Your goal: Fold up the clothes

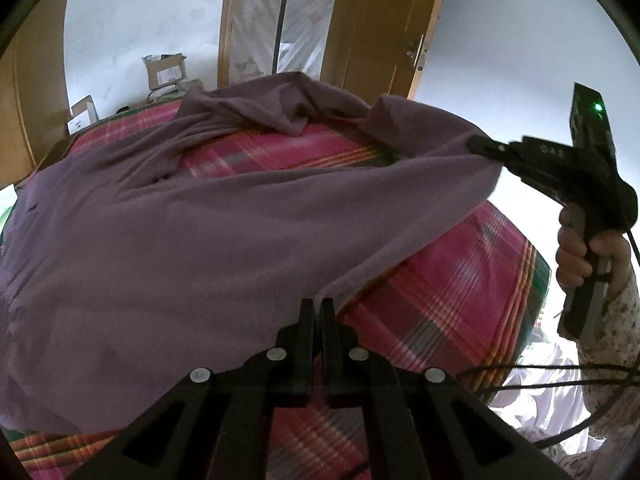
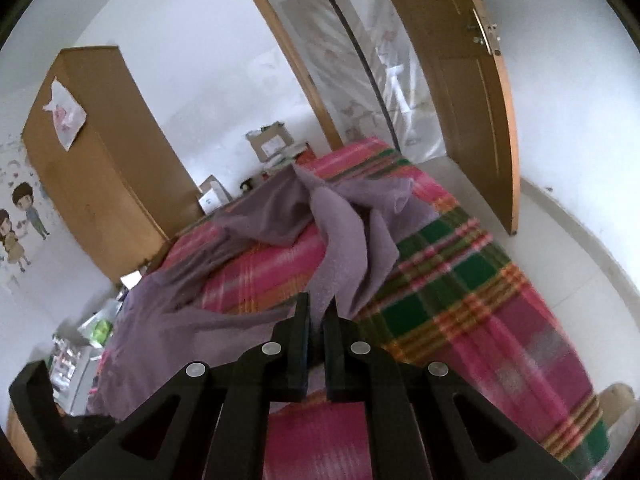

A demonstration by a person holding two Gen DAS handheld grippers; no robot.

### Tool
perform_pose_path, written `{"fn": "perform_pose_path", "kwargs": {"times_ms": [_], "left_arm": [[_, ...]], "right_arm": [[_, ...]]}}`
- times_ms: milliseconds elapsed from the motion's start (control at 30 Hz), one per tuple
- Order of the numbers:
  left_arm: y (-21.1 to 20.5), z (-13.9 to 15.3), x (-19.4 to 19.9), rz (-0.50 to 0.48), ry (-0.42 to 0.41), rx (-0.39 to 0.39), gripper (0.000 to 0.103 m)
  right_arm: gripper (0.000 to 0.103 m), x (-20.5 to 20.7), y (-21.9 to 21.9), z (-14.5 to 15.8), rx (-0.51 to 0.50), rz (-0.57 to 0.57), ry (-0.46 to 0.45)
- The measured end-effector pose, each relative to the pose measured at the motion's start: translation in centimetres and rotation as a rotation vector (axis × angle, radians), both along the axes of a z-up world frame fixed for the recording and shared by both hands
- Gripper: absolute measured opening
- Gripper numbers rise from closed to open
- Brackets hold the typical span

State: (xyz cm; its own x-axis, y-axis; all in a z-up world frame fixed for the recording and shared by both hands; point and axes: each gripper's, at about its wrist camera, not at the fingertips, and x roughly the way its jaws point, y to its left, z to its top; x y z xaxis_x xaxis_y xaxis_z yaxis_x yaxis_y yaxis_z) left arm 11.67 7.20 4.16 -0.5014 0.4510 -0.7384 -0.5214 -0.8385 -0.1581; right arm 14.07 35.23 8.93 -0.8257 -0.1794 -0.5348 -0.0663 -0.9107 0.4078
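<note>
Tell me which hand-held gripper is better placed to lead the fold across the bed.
Probably the right hand-held gripper: it holds the purple garment lifted off the plaid bedspread; the left hand-held gripper pinches a low edge.

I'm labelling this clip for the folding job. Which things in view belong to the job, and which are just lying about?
Part of the job:
- purple garment, spread over the plaid bed cover
- left gripper, shut on the garment's edge
- right gripper, shut on the garment, lifting it

Just lying about:
- cardboard boxes
- wooden wardrobe
- open door
</note>
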Motion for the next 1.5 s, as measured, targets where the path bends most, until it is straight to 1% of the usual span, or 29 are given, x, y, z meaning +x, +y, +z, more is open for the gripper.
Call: {"fn": "perform_pose_path", "kwargs": {"times_ms": [167, 233, 300, 367, 467, 500, 533, 567, 633, 700, 733, 833, 967, 1000, 1100, 1200, 1267, 1400, 1467, 1500], "left_arm": [[-1.5, -0.3, 0.3, 0.041, -0.018, 0.009, 0.003], [-2.2, -0.5, 0.3, 0.064, -0.031, 0.017, 0.003], [-2.9, -0.8, 0.2, 0.088, -0.051, 0.033, 0.003], [-3.5, -1.0, 0.0, 0.103, -0.072, 0.051, 0.003], [-3.4, -1.2, -0.1, 0.114, -0.077, 0.047, 0.003], [-3.4, -1.3, -0.1, 0.116, -0.079, 0.045, 0.003], [-3.3, -1.4, -0.2, 0.117, -0.081, 0.044, 0.003], [-3.3, -1.5, -0.2, 0.119, -0.082, 0.041, 0.003], [-3.2, -1.5, -0.3, 0.118, -0.084, 0.042, 0.003], [-3.2, -1.6, -0.4, 0.12, -0.084, 0.039, 0.003], [-3.2, -1.6, -0.4, 0.123, -0.085, 0.037, 0.003], [-3.1, -1.7, -0.4, 0.121, -0.08, 0.027, 0.003], [-3.0, -1.9, -0.5, 0.126, -0.087, 0.028, 0.003], [-3.0, -1.9, -0.5, 0.128, -0.087, 0.028, 0.003], [-2.9, -2.0, -0.7, 0.134, -0.092, 0.028, 0.003], [-2.8, -2.1, -1.0, 0.14, -0.099, 0.029, 0.003], [-2.8, -2.2, -1.1, 0.145, -0.103, 0.03, 0.003], [-2.7, -2.3, -1.3, 0.15, -0.106, 0.024, 0.003], [-2.5, -2.3, -1.4, 0.152, -0.104, 0.021, 0.003], [-2.5, -2.3, -1.4, 0.153, -0.103, 0.019, 0.003]], "right_arm": [[0.006, 0.7, -0.7, -2.7, -0.015, 0.05, -0.065], [0.008, 0.7, -1.2, -3.4, -0.012, 0.098, -0.08], [0.009, 0.6, -1.8, -3.6, -0.014, 0.17, -0.073], [0.01, 0.3, -2.0, -3.7, -0.003, 0.208, -0.081], [0.017, 0.1, -1.2, -3.8, -0.043, 0.244, -0.099], [0.026, 0.1, -0.6, -3.8, -0.064, 0.249, -0.097], [0.031, 0.1, 0.0, -3.8, -0.084, 0.254, -0.095], [0.031, 0.1, 0.6, -3.9, -0.104, 0.259, -0.092], [0.031, 0.4, 1.8, -4.0, -0.122, 0.229, -0.083], [0.031, 0.4, 2.8, -3.8, -0.127, 0.184, -0.076], [0.031, 0.2, 3.5, -3.9, -0.146, 0.163, -0.075], [0.031, -1.3, 5.6, -4.5, -0.143, 0.042, -0.107], [0.031, -3.6, 7.8, -5.2, -0.153, -0.039, -0.144], [0.032, -4.3, 8.2, -5.3, -0.17, -0.041, -0.141], [0.032, -6.2, 8.3, -5.5, -0.177, -0.003, -0.18], [0.032, -8.1, 7.2, -5.4, -0.136, 0.039, -0.216], [0.032, -9.2, 6.7, -5.6, -0.147, 0.067, -0.232], [0.032, -10.9, 6.1, -6.0, -0.109, 0.065, -0.258], [0.023, -11.5, 5.6, -5.8, -0.075, 0.074, -0.259], [0.01, -11.6, 5.6, -5.7, -0.073, 0.069, -0.254]]}}
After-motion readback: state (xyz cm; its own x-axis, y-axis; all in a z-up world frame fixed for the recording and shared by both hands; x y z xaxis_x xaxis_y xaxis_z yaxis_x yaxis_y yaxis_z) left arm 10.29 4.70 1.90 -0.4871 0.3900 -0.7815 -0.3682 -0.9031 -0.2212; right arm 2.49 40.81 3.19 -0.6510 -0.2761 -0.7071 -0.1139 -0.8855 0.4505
